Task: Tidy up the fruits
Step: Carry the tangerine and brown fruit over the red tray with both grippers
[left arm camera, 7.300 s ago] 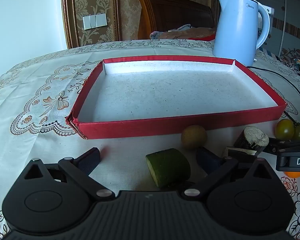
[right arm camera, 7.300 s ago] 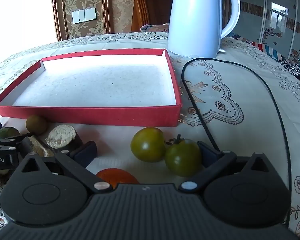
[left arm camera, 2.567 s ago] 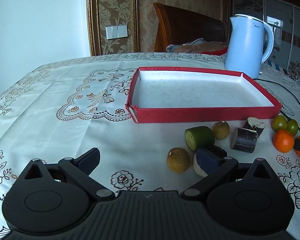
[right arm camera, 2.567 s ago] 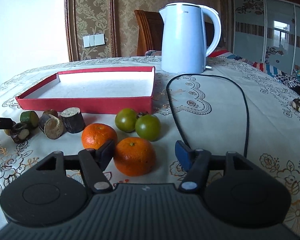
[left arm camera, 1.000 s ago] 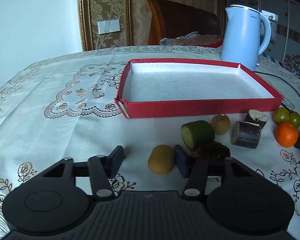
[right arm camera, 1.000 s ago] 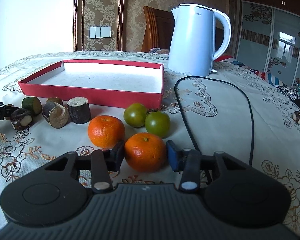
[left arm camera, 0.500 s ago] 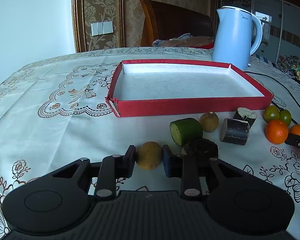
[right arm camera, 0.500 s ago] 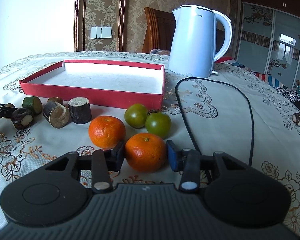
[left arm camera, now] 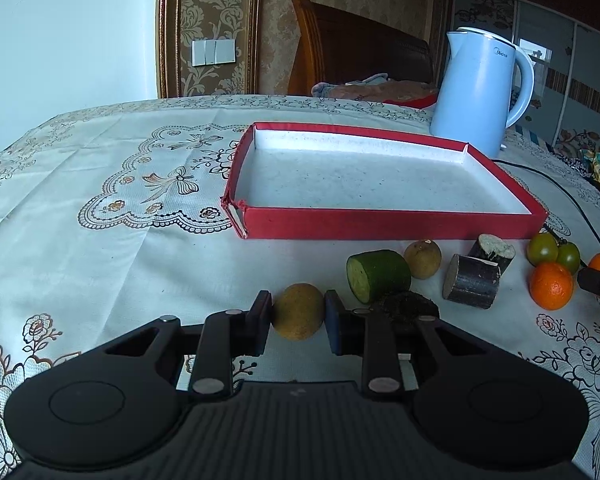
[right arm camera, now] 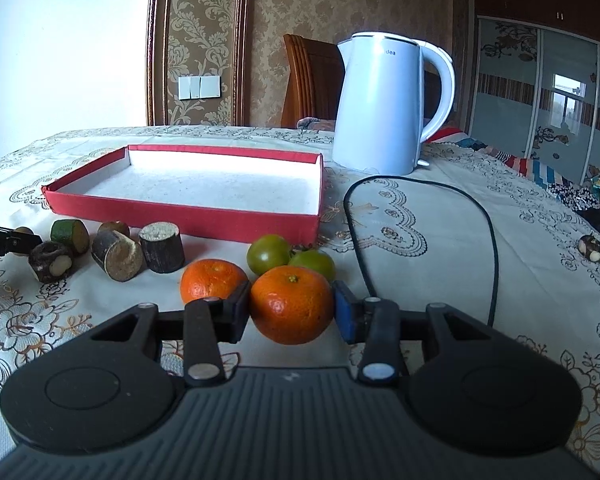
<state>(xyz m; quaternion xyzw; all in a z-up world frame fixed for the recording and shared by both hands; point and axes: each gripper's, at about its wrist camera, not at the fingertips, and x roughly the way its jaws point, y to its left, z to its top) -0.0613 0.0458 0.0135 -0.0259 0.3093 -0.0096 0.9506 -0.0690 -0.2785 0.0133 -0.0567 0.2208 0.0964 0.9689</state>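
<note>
The left hand-held gripper (left arm camera: 298, 320) is now clamped on a small round brown-yellow fruit (left arm camera: 298, 311), where a second ago its jaws stood apart to either side of that fruit; the grasp is judged complete and the fruit ready to be lifted. The right hand-held gripper (right arm camera: 291, 312) is held closed on a round orange mandarin (right arm camera: 291, 304), as it was a second ago. Both fruits are seen low over the cloth-covered worktop (left arm camera: 100, 248), in front of the shallow red cardboard tray with a white floor (left arm camera: 380, 224), in which nothing is yet placed. Left on the worktop between the two grippers: a cut green cylindrical piece (left arm camera: 378, 275), a second small brown round fruit (left arm camera: 422, 259), two dark-skinned cut stem segments with pale ends (left arm camera: 473, 286), a dark rough lump (left arm camera: 406, 305), two green tomatoes (right arm camera: 270, 254) and a second mandarin (right arm camera: 210, 280). A pale blue electric kettle (right arm camera: 384, 108) is stood behind the tray, with its black cord (right arm camera: 492, 240) trailed to the right. With both grips made, carrying to the tray is judged the next step.
</note>
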